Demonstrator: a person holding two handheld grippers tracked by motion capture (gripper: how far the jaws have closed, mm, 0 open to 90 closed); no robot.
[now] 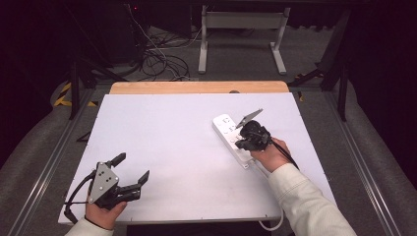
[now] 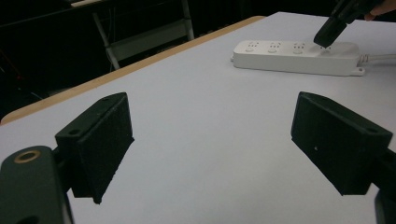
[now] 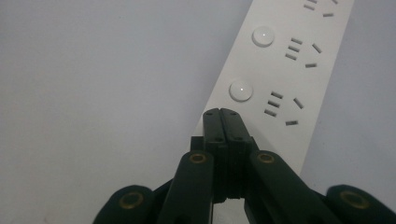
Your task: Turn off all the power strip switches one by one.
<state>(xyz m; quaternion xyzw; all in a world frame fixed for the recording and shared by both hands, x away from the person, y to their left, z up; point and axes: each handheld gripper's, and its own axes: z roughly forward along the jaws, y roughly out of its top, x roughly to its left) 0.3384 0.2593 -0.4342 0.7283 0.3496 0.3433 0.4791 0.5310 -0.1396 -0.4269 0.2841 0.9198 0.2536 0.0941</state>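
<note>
Pressing down with clenched jaws, the right gripper [image 3: 220, 114] sits on the power strip [image 1: 231, 135], whose long axis runs ahead; the left gripper [image 1: 125, 172] waits released, well apart.

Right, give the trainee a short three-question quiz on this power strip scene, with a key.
1. True or false: the left gripper holds the power strip.
2. Multiple choice: how do the right gripper's fingers stand? A) wide apart B) pressed together C) clamped round a cable
3. On what does the power strip lie?

Key
1. False. The left gripper is open over bare table, well apart from the strip.
2. B. The right gripper view shows the fingers closed against each other, tips over the strip near a round button.
3. Flat on the white table, toward the person's right.
</note>
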